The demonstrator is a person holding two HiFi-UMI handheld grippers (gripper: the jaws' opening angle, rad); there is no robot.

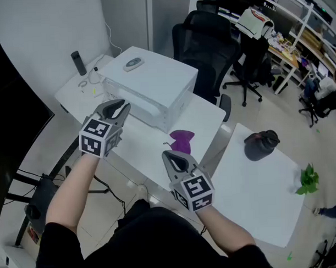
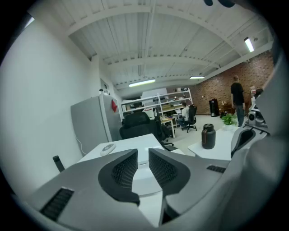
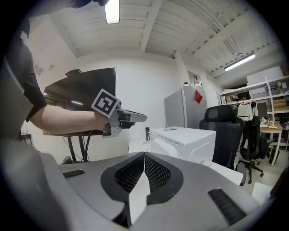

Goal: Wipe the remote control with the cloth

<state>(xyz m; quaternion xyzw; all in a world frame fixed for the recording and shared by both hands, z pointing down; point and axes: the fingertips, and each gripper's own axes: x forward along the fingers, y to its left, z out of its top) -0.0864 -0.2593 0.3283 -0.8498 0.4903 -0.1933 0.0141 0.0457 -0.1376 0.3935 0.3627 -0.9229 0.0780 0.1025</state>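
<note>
Remote control: one, pale, oval, lying flat on top of the white box. It sits toward the box's far left corner, close to the edge. Its long axis slants across the lid, near end to the left and far end to the right in the head view. Which end is the front cannot be read.

Cloth: one, purple, bunched, on the white table just in front of the box's right end. It is close to the table's right edge and well apart from the first item.

Your left gripper hangs over the table in front of the box's left end. Its jaws stand slightly apart with nothing between them. Your right gripper is just short of the cloth, not touching it, jaws pressed together and empty.

Counts: two grippers, one box, two white tables. The second table carries one black flask and one green plant.

One dark upright stick-like object stands at the far left corner. Bare tabletop lies between the two grippers. A narrow gap separates the tables just right of the cloth.
</note>
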